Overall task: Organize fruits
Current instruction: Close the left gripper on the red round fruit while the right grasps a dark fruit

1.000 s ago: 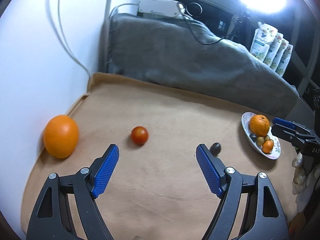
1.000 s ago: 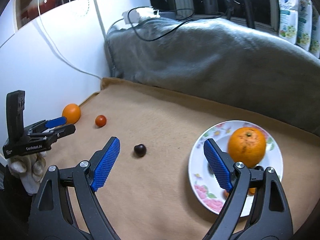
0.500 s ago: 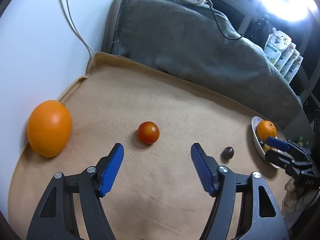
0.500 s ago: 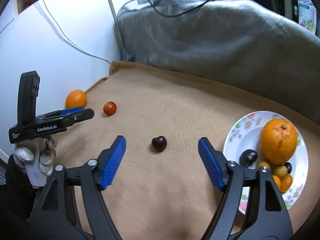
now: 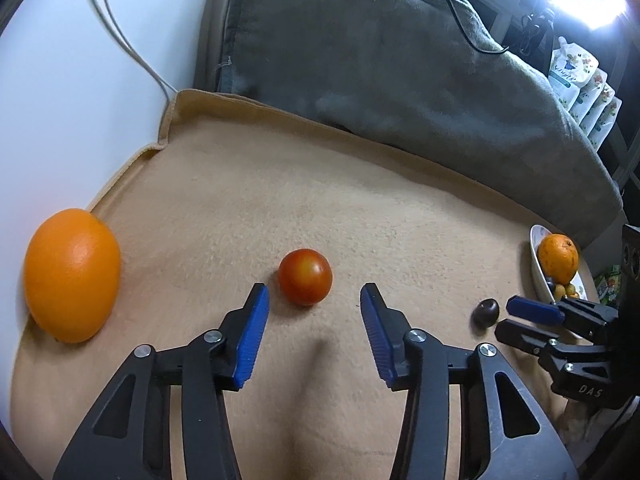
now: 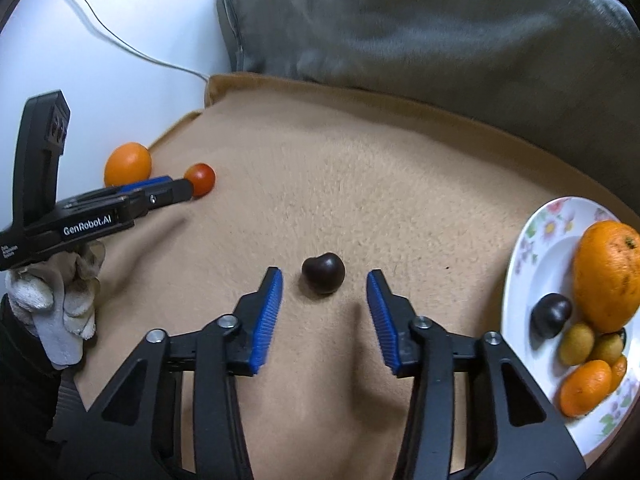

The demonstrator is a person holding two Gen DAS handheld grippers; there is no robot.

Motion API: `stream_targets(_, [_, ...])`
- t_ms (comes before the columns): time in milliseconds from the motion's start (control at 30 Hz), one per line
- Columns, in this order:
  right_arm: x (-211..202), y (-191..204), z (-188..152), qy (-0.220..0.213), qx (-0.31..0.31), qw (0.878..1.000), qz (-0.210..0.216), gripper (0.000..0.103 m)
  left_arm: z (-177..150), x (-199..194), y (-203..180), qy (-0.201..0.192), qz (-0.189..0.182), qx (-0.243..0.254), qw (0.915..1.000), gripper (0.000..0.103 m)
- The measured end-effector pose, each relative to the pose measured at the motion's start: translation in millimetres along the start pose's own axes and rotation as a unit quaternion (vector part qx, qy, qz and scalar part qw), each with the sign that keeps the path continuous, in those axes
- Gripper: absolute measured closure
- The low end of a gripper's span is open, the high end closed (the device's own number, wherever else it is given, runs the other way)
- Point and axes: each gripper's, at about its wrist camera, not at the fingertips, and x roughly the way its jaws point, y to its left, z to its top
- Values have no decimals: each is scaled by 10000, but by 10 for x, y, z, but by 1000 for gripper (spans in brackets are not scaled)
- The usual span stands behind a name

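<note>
My left gripper [image 5: 314, 300] is open, its blue pads just short of a small red tomato [image 5: 305, 277] on the tan blanket. A large orange [image 5: 72, 274] lies to its left by the wall. My right gripper [image 6: 325, 285] is open, its tips on either side of a dark cherry-like fruit [image 6: 323, 273], not touching it. A floral plate [image 6: 532, 248] at the right holds an orange [image 6: 606, 274], a dark fruit [image 6: 551, 315] and several small yellow and orange fruits. The left gripper also shows in the right wrist view [image 6: 176, 192] beside the tomato [image 6: 200, 179].
A grey blanket [image 5: 380, 60] is heaped along the back edge. A white wall [image 5: 60, 80] with a hanging cable bounds the left side. Pouches [image 5: 580, 84] stand at the far right. The tan blanket [image 6: 360, 180] covers the surface between the fruits.
Both grippers moved forward and down. The left one closed in on the tomato, the right one on the dark fruit. Both stay open.
</note>
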Motion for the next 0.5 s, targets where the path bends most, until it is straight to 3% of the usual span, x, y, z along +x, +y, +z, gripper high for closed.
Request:
stream_targets(367, [107,1,45,88,-52,9999,-50,68,82,208,20,178,135,33,9997,67])
stream_targets(500, [146,28,44,112,-123,9999,-36,76,88,240,17,213,169,64,9996,73])
